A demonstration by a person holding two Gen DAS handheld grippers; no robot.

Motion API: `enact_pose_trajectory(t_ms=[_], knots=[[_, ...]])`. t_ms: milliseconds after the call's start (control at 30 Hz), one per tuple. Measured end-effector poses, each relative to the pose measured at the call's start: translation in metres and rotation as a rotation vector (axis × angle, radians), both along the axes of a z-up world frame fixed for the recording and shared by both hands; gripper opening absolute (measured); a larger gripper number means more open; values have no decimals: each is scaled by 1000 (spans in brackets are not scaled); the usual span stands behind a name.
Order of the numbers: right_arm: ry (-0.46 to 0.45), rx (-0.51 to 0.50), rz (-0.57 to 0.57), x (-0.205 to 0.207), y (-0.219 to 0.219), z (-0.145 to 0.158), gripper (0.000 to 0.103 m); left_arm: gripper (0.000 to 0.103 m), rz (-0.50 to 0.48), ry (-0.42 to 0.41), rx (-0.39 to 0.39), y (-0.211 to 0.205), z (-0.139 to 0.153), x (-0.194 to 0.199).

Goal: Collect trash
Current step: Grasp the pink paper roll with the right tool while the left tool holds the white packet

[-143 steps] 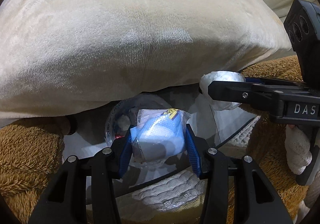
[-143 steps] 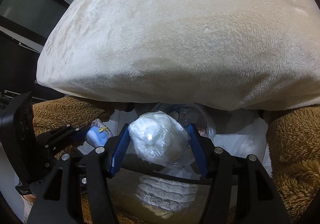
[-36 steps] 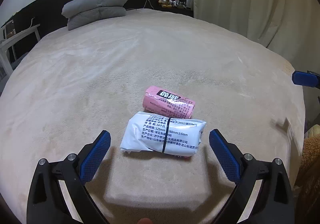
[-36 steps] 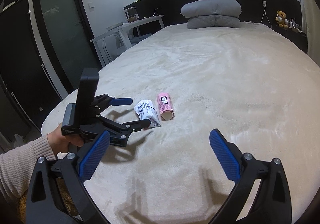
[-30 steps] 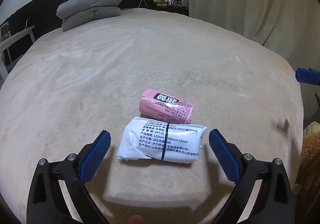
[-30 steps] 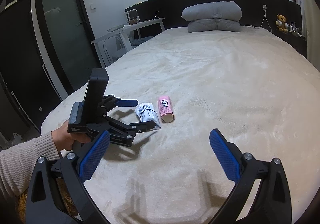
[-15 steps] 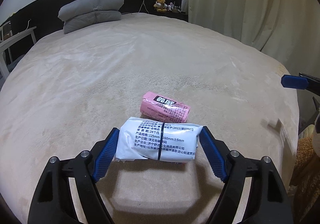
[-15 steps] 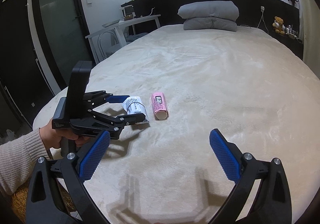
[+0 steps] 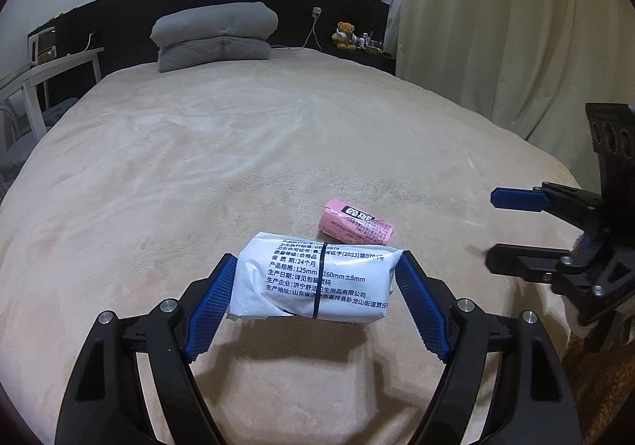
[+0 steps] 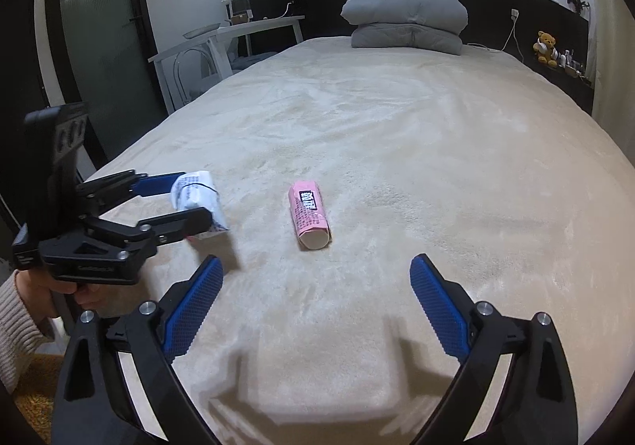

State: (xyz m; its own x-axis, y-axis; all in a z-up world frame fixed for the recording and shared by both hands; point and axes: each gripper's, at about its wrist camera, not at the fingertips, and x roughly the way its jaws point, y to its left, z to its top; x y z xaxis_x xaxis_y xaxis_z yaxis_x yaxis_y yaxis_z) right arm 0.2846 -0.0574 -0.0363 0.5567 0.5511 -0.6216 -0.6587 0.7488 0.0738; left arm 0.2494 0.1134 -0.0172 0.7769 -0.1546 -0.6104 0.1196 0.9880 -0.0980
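Note:
A white printed tissue pack [image 9: 317, 278] hangs lifted off the beige bed, and my left gripper [image 9: 315, 300] is shut on its two ends. In the right wrist view the same white pack [image 10: 196, 195] sits in the left gripper [image 10: 186, 199] at the left. A pink tissue pack [image 9: 355, 228] lies on the blanket just beyond it, apart from both grippers. My right gripper [image 10: 315, 304] hovers short of the pink pack [image 10: 309, 214]; its jaws are closing slightly and nothing is between them.
The beige bed [image 10: 436, 151] spreads wide ahead, with folded grey pillows [image 10: 405, 22] at the dark headboard. A white desk and chair [image 10: 206, 48] stand left of the bed, curtains [image 9: 516, 28] to its right. A brown fuzzy rug [image 10: 35, 401] lies at the bed's foot.
My left gripper closed on the white pack and lifted it off the blanket, away from the pink one. My right gripper came lower and nearer to the pink pack.

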Motion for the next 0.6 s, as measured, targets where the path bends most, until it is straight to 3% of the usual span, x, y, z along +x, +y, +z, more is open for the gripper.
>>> enact_pose_trajectory(t_ms=[267, 600], knots=[[34, -75, 3, 39, 35, -27, 93, 79, 48, -17, -12, 12, 8, -13], [66, -135, 57, 63, 75, -43, 66, 79, 71, -41, -35, 23, 13, -23]])
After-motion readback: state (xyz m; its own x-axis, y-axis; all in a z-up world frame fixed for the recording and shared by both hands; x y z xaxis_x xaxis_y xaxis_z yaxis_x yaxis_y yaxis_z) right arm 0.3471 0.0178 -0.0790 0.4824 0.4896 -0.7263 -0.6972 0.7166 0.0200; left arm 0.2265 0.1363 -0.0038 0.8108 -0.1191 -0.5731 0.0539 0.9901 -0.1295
